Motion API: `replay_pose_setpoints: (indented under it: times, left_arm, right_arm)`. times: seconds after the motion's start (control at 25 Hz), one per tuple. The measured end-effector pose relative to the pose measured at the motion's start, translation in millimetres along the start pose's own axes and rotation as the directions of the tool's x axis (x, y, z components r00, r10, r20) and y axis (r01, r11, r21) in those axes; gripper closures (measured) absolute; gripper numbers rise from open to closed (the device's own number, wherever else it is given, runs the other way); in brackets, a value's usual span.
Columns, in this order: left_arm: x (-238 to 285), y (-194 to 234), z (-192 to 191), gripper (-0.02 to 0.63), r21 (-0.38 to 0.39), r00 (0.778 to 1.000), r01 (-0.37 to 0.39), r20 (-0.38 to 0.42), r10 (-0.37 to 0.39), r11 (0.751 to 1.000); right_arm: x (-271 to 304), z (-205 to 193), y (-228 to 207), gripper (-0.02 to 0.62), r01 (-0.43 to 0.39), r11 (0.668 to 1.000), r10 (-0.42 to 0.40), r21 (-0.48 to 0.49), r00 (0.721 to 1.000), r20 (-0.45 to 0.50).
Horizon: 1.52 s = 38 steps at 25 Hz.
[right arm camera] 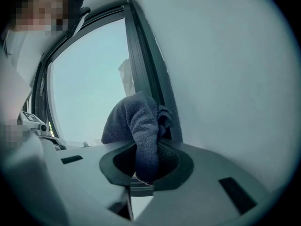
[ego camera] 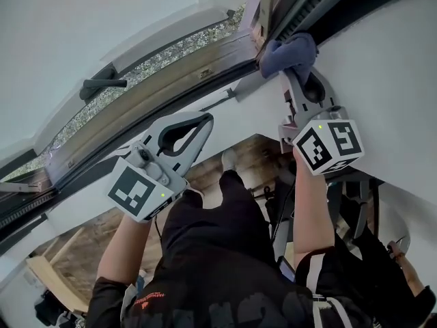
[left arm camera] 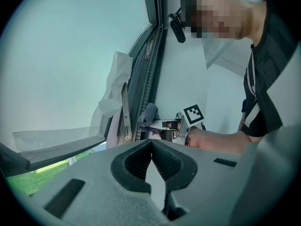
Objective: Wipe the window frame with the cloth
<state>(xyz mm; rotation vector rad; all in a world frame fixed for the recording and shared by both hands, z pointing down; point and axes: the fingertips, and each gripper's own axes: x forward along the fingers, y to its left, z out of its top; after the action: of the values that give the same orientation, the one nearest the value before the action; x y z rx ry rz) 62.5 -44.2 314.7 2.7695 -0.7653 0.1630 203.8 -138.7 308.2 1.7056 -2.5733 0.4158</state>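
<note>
Blue-grey terry cloth (right arm camera: pixel 136 126) is bunched btwn the jaws of the right gripper (right arm camera: pixel 146 150), which are clamped on it; most of the fabric spills out past the tips. The cloth is pressed against the dark window frame (right arm camera: pixel 146 69), right where the frame meets the white wall (right arm camera: pixel 225 79). In the head view the same cloth (ego camera: pixel 290 55) sits at the frame's corner (ego camera: pixel 300 12), w/ the right gripper (ego camera: pixel 297 74) pointing up into it and its marker cube nearest the camera.

The left gripper (left arm camera: pixel 151 144) has its jaws together at the tips, nothing btwn them. In the head view it (ego camera: pixel 203 120) hangs near the white ledge below the glass, well apart from the cloth. A black window handle (ego camera: pixel 102 84) shows on the sash further left. From the left gripper view the cloth (left arm camera: pixel 148 113) and the right gripper (left arm camera: pixel 173 126) are seen beside the frame track.
</note>
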Motion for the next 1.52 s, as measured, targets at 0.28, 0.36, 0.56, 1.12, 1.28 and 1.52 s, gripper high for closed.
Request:
replay_pose_setpoints:
  times: [0.28, 0.36, 0.56, 1.12, 1.28, 1.52]
  left_arm:
    - [9.5, 3.4, -4.2, 0.588, 0.030, 0.999, 0.023, 0.045, -0.025, 0.999]
    - [10.2, 5.5, -14.8, 0.588, 0.014, 1.000, 0.018, 0.000, -0.018, 1.000]
    - [11.7, 7.0, -27.7, 0.588, -0.015, 0.999, 0.015, -0.039, -0.015, 1.000]
    - [13.9, 9.1, -62.5, 0.588, -0.076, 0.995, 0.013, -0.100, -0.021, 0.997]
    - [13.3, 11.3, -72.8, 0.588, -0.085, 0.993, 0.012, -0.114, -0.022, 0.996]
    - [11.6, 13.4, -88.8, 0.588, -0.099, 0.991, 0.003, -0.134, -0.017, 0.995]
  right_arm:
    - [4.3, -28.0, -10.4, 0.540, 0.015, 0.999, -0.014, 0.032, 0.999, -0.032]
    - [6.0, -35.7, -12.8, 0.540, 0.018, 0.999, -0.017, 0.038, 0.999, -0.039]
    - [9.4, -55.2, -16.8, 0.540, 0.025, 0.998, -0.021, 0.059, 0.998, -0.059]
    - [19.2, -114.6, -26.2, 0.541, 0.061, 0.986, -0.041, 0.153, 0.991, -0.130]
    - [23.4, -132.0, -28.9, 0.541, 0.073, 0.982, -0.047, 0.175, 0.988, -0.147]
    - [27.7, -148.6, -35.8, 0.541, 0.085, 0.976, -0.056, 0.198, 0.988, -0.146]
